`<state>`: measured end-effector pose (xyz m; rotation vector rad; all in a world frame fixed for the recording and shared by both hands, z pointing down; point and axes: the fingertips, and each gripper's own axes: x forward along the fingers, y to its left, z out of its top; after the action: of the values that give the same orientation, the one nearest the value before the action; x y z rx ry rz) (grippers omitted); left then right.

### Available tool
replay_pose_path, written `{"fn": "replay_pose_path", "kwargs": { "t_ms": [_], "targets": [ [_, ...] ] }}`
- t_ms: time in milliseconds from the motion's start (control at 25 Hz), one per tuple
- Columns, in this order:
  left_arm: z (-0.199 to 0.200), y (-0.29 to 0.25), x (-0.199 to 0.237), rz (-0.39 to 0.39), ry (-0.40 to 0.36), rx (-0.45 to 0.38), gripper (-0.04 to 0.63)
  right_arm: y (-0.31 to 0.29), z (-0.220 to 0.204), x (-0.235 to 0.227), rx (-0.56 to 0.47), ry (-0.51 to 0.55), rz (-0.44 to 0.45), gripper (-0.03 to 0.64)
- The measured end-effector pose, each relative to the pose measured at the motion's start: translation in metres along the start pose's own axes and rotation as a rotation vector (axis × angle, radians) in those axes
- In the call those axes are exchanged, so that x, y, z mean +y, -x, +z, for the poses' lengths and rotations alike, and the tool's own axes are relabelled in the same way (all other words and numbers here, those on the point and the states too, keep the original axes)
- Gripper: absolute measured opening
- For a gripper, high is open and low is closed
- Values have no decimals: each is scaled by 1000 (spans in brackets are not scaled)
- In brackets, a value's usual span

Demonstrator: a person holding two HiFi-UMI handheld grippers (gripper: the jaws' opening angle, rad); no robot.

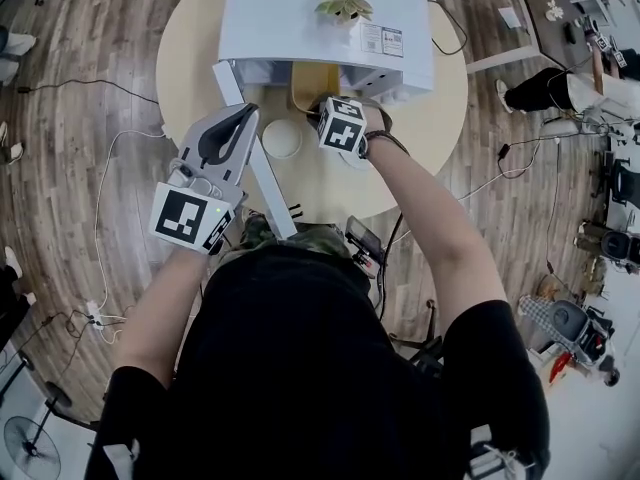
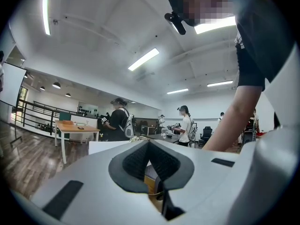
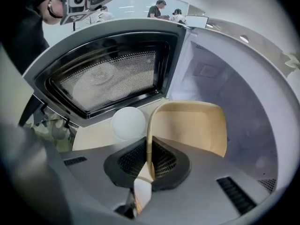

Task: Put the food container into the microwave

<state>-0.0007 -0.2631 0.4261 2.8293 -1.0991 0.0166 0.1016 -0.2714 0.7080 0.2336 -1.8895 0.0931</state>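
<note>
The white microwave (image 1: 300, 13) stands at the far side of the round table, its door (image 3: 112, 74) swung open to the left. My right gripper (image 3: 149, 165) is shut on the left rim of a tan food container (image 3: 190, 125). The container is held at the mouth of the cavity (image 3: 225, 78), partly inside. In the head view the container (image 1: 312, 86) shows just beyond the right gripper (image 1: 327, 106). My left gripper (image 1: 240, 118) is held up to the left of the door, shut and empty; its own view (image 2: 149, 143) faces the room and ceiling.
A white round lid (image 1: 281, 138) lies on the round tan table (image 1: 420, 118) in front of the microwave, beside the door; it also shows as a white disc (image 3: 128, 123). A small potted plant (image 1: 344, 6) sits on the microwave. Cables run on the wood floor. Several people stand far off.
</note>
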Motion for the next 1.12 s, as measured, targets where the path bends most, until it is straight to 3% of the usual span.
{"fn": "replay_pose_path", "kwargs": {
  "t_ms": [520, 1120],
  "targets": [
    [-8, -8, -2, 2, 14, 43, 18, -20, 1, -37, 66, 73, -18, 25],
    [-20, -9, -3, 10, 28, 67, 18, -43, 6, -90, 151, 95, -195, 25]
  ]
}}
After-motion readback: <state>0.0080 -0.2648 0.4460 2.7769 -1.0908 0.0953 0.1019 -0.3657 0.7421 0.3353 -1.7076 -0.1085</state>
